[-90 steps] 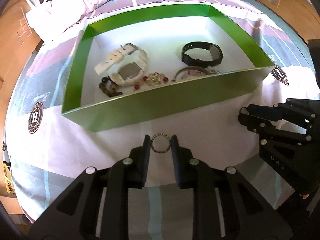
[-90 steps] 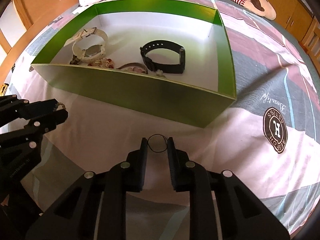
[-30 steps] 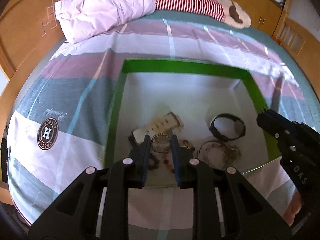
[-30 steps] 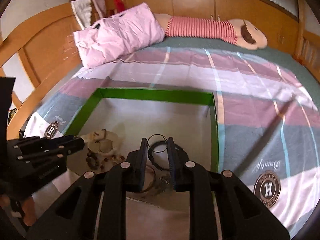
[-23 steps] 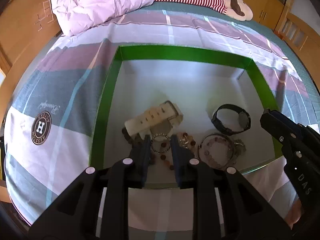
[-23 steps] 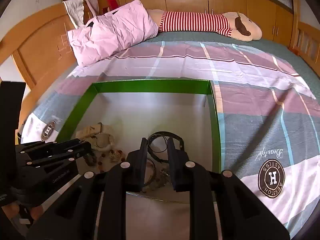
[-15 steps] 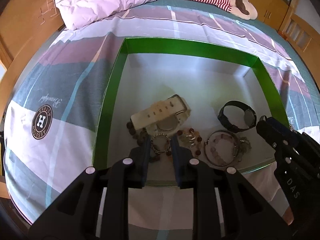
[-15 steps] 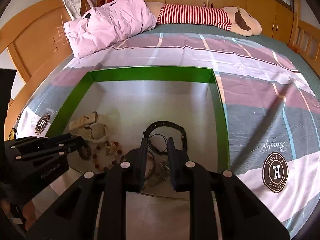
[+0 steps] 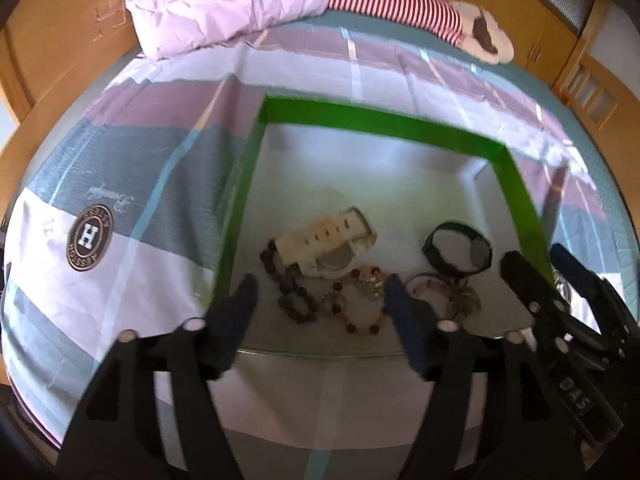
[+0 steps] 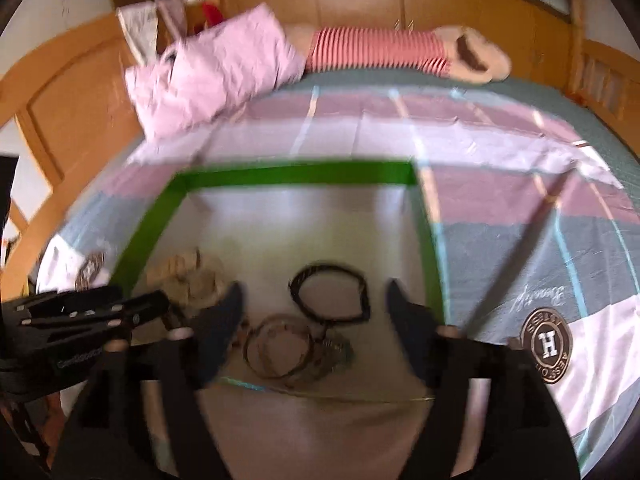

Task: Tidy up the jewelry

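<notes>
The green box (image 9: 380, 124) with a white floor sits on the bed. In it lie a white watch (image 9: 332, 236), a black watch (image 9: 458, 250), a dark bead bracelet (image 9: 288, 284), a red bead bracelet (image 9: 364, 312) and a silver bangle (image 9: 436, 292). My left gripper (image 9: 320, 300) hangs over the box's near side; its jaws are opening and grip nothing. A small beaded ring (image 9: 334, 300) lies below them. My right gripper (image 10: 314, 304) is opening too, empty, above the black watch (image 10: 328, 292) and bangle (image 10: 280, 344). The thin black ring is lost in blur.
The box (image 10: 296, 174) rests on a striped bedsheet (image 9: 160, 160) with round logo prints. A pink pillow (image 9: 224, 0) and a striped plush toy (image 9: 400, 0) lie at the far end. Wooden bed frame and cupboards surround the bed. Each gripper shows in the other's view (image 9: 560, 312) (image 10: 92, 312).
Both grippers went from shut on a small ring to wide open over the box. The beaded ring and the thin black ring have left the jaws and dropped among the jewelry.
</notes>
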Available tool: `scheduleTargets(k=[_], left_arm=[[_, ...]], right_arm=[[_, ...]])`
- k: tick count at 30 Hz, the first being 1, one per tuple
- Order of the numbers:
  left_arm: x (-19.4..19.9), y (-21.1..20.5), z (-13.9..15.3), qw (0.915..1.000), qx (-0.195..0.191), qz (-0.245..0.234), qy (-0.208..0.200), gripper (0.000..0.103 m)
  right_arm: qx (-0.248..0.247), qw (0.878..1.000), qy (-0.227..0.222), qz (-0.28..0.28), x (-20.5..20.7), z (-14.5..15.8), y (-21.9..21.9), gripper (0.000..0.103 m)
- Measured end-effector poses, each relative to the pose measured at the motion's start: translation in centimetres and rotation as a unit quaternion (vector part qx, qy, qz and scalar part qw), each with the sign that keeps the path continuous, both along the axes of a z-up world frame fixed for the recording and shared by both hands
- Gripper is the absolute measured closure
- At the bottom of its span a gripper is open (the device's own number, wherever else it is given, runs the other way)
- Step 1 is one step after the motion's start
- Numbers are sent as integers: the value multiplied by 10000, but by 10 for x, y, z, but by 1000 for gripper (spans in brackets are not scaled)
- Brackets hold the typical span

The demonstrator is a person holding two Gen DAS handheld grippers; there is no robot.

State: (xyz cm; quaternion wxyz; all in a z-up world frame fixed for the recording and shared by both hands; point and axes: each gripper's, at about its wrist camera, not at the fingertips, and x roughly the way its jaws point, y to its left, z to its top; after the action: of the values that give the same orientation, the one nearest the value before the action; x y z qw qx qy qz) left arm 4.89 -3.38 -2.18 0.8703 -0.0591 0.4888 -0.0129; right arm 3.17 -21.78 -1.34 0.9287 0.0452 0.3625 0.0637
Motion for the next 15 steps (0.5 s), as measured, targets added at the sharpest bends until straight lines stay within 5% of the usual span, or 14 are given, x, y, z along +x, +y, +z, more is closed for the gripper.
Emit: scheduleTargets(k=[3,10,15], left_arm=[[-3,5,8,9999,34,90,-102,17],[-13,3,19,9997,-11,-160,-168,10],[-20,-5,25,9985,318,-279,-361,2]], right_arm=[[-66,9996,-200,-193,-4,7,-3,2],[-141,9996,124,-225,4,1,-2,1],[-498,9984,31,-262,1,2,4,1]])
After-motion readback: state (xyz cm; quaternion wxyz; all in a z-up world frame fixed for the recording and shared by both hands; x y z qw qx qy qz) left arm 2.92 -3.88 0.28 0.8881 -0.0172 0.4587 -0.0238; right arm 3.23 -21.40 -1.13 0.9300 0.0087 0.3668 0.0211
